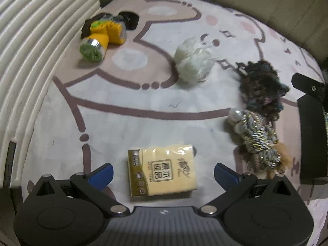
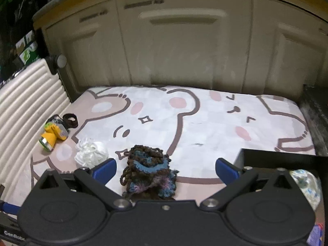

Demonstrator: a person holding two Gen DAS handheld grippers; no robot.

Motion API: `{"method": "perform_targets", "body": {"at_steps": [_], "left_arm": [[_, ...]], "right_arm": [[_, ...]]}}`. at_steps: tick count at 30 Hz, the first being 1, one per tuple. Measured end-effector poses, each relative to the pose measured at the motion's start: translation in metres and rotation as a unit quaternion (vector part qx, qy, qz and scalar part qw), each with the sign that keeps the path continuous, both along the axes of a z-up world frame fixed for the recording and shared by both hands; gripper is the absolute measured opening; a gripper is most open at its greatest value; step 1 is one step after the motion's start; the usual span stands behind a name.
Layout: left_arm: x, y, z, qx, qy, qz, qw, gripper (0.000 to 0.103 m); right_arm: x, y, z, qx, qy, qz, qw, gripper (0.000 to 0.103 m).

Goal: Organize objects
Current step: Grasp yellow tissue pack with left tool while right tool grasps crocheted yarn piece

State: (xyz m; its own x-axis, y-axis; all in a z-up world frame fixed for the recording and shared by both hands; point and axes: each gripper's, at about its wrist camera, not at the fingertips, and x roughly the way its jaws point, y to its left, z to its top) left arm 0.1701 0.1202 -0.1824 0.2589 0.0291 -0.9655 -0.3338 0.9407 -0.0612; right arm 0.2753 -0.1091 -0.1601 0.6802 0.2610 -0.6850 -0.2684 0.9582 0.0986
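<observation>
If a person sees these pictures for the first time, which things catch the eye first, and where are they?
The yellow plastic headlamp lies at the far left of the cartoon bear mat, beside the white ribbed panel. Nearer, a pale yellow tissue pack lies between the open left gripper fingers. The dark brown-and-blue crocheted yarn bundle lies between the open right gripper fingers.

Dim light. Beige panelled cabinet (image 2: 184, 47) fills upper frame; ribbed white panel (image 2: 26, 102) at left; cartoon-print mat (image 2: 205, 127) below.
</observation>
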Motion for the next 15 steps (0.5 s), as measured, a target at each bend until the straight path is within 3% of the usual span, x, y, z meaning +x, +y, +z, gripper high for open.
{"method": "perform_targets", "body": {"at_steps": [15], "left_arm": [[0.003, 0.007, -0.021, -0.017, 0.020, -0.002, 0.9997, 0.102]], "right_arm": [[0.034, 0.018, -0.043, 0.010, 0.075, 0.007, 0.997, 0.090]]}}
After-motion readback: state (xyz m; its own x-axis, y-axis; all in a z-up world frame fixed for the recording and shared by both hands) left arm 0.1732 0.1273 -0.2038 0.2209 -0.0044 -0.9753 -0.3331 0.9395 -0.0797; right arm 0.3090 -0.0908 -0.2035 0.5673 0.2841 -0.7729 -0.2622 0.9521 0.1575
